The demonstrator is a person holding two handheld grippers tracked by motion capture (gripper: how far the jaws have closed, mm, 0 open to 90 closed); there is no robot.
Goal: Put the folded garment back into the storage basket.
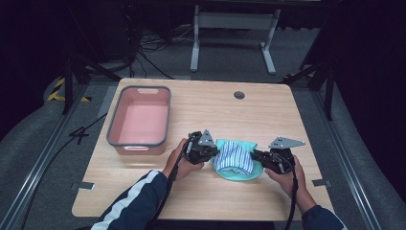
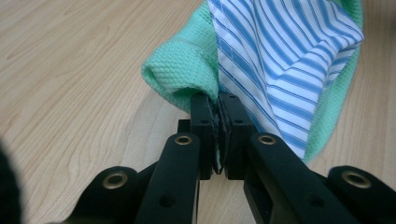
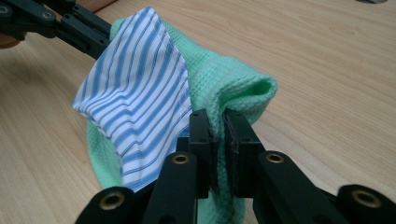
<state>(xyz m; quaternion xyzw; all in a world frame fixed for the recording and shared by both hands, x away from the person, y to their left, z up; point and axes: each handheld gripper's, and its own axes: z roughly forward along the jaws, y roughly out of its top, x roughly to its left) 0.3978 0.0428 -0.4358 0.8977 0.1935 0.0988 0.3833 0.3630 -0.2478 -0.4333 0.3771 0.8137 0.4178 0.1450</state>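
At lower centre of the high view, over the desk [image 1: 191, 201], a soft, light green cloth [image 1: 251, 173] with striped cloth [image 1: 234, 158] is pinched at opposite edges by fully closed fingers of left gripper [image 2: 218, 135] and right gripper [image 3: 219, 149], apparently both layers.

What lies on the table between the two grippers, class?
Between the left gripper and right gripper, the high view shows a green cloth with a blue-striped white cloth on it; each gripper is shut on an edge.
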